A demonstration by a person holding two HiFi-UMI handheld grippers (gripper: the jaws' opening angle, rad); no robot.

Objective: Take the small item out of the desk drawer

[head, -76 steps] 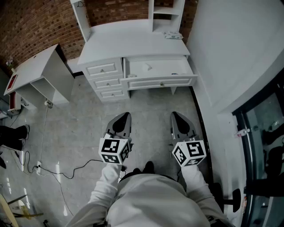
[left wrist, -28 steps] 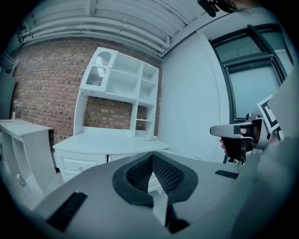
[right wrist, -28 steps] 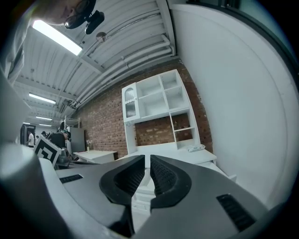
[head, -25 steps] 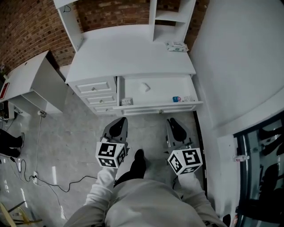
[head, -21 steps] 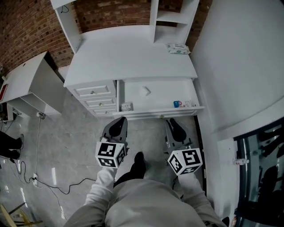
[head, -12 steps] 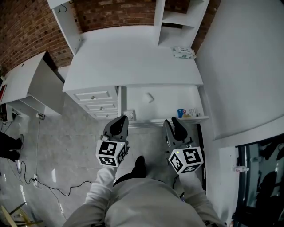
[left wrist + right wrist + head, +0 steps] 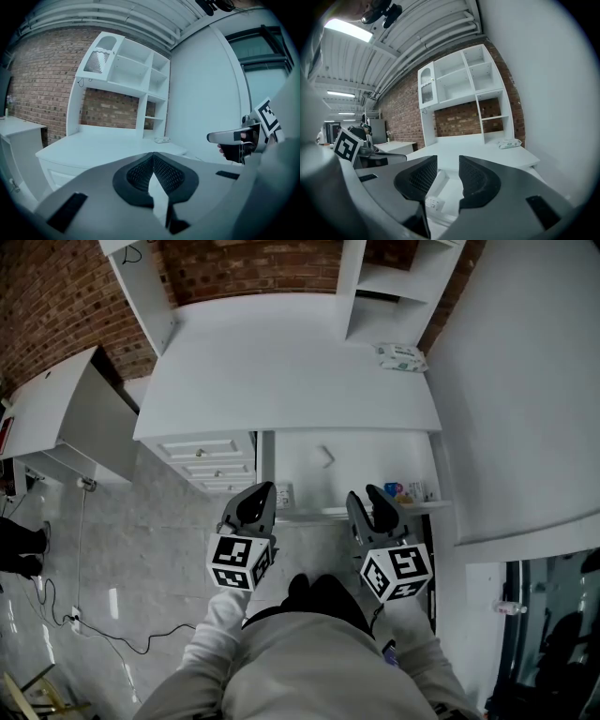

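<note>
The white desk point(image 7: 281, 362) has its wide drawer point(image 7: 352, 442) pulled open. Inside lie a small white box point(image 7: 284, 493), a slip of paper point(image 7: 326, 457), a small blue item point(image 7: 392, 490) and a small white item point(image 7: 418, 491). My left gripper point(image 7: 261, 493) hangs just before the drawer's front left corner, jaws shut and empty; its tips meet in the left gripper view point(image 7: 153, 157). My right gripper point(image 7: 368, 496) hovers at the drawer's front edge. Its jaws are opening with nothing between them point(image 7: 448, 161). The white box point(image 7: 432, 202) shows below them.
Three small drawers point(image 7: 208, 465) sit left of the open one. A pack of wipes point(image 7: 401, 356) lies on the desk's back right. A hutch with shelves point(image 7: 461, 89) rises behind. A white side table point(image 7: 66, 399) stands left, a cable point(image 7: 103, 620) crosses the floor, a wall point(image 7: 525, 381) runs close right.
The desk and open drawer have come much closer as the person walked up. Both grippers now reach the drawer's front edge. The right gripper's jaws have parted.
</note>
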